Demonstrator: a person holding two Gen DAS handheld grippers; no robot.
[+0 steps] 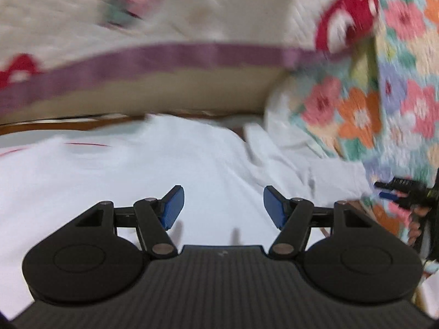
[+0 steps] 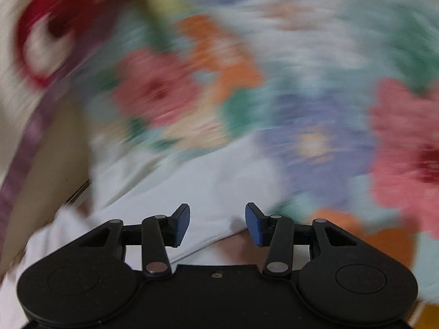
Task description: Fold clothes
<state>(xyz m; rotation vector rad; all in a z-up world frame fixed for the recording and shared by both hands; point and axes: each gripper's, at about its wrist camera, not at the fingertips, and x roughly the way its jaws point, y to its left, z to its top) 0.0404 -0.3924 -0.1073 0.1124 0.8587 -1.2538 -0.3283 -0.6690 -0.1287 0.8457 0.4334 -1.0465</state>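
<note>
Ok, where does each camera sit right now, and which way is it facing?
Left wrist: on the left gripper, looking along its open fingers over the white garment toward the floral cloth; the right gripper shows at the right edge.
Right wrist: on the right gripper, fingers open, low over the white garment, facing the floral cloth; badly blurred.
Shared: white garment, floral cloth.

Supporting surface: a brown wooden tabletop, visible only as a narrow strip beyond the fingers. Directly on it lies a white garment (spread ahead of and beneath both fingers), its right side rumpled.
</note>
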